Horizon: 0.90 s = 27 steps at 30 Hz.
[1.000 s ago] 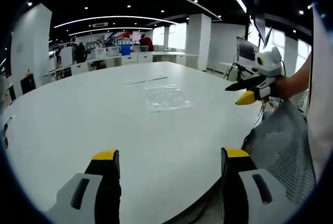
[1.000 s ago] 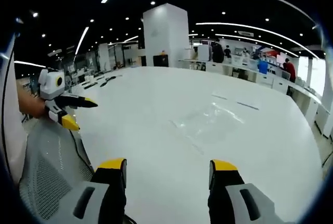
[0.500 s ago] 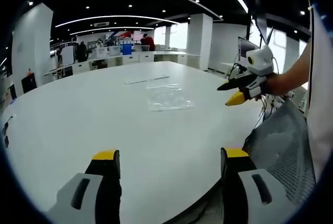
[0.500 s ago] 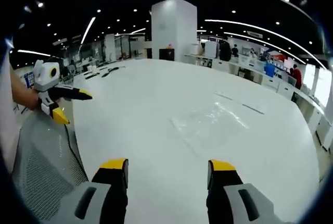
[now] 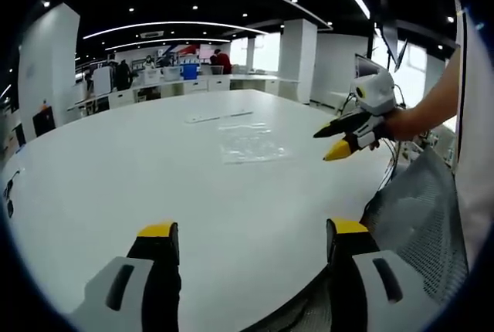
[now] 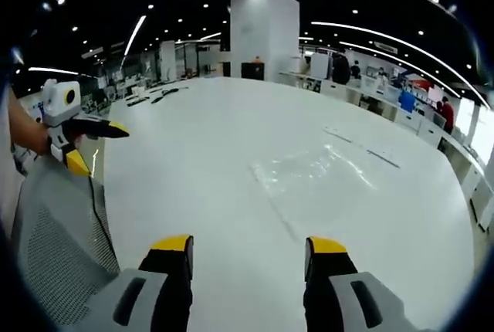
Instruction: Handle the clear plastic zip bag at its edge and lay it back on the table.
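- The bag (image 5: 248, 143) lies flat on the white table (image 5: 116, 185), well out from the near edge. In the right gripper view the bag (image 6: 312, 180) is just ahead and a bit to the right.
- The left gripper (image 5: 248, 241) is up over the near edge of the table, with its jaws apart and nothing in them.
- The right gripper (image 6: 248, 246) is over the table too, jaws apart and holding nothing.
- A mesh chair (image 5: 421, 216) is by the near right edge of the table.
- A thin strip (image 5: 218, 117) lies on the table beyond the bag.
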Available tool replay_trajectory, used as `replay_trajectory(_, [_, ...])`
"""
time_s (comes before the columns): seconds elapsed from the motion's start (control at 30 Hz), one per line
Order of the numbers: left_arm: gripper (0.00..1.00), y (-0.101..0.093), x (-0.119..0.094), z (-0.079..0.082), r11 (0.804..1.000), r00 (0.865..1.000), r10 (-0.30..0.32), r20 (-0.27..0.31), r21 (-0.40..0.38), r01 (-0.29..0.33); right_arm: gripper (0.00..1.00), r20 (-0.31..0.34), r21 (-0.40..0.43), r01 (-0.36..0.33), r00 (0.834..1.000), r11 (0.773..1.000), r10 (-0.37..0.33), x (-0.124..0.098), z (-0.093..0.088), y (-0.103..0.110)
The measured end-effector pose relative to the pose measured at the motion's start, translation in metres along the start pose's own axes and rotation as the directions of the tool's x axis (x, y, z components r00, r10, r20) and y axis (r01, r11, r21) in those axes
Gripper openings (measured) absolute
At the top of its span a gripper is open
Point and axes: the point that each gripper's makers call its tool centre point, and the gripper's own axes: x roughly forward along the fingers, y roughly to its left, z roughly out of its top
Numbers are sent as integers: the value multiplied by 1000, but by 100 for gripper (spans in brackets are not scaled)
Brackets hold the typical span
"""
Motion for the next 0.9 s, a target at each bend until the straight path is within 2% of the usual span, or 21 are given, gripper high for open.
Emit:
replay_trajectory(0.33, [76,3,1,-3,1000,1000,1,-5,-3,-1,53,-37,-15,5,999,1000,-6,11,-5,-14])
replay_trajectory(0.9, [76,13,2,-14,1000,1000,5,-10,-3,-5,48,-84,-60,8,996,998,-13,36,-3,-34])
